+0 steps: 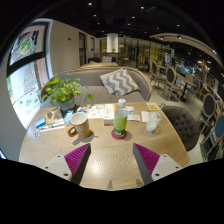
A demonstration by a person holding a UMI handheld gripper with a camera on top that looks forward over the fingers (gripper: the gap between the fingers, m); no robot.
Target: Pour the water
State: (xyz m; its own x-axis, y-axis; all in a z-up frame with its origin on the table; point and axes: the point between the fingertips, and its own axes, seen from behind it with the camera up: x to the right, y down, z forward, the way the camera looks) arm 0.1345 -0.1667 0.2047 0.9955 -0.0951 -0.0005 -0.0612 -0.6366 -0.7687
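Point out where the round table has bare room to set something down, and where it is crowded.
Bare: the table between the gripper fingers and bottle. Crowded: the far half, with plant, mug, bottle and glass in a row.

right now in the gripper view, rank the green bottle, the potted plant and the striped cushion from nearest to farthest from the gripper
The gripper is open, fingers low over the wooden table.
1. Green bottle: just ahead of the fingers, standing on the table.
2. Potted plant: beyond the bottle, at the table's far left side.
3. Striped cushion: farthest, on the sofa behind the table.
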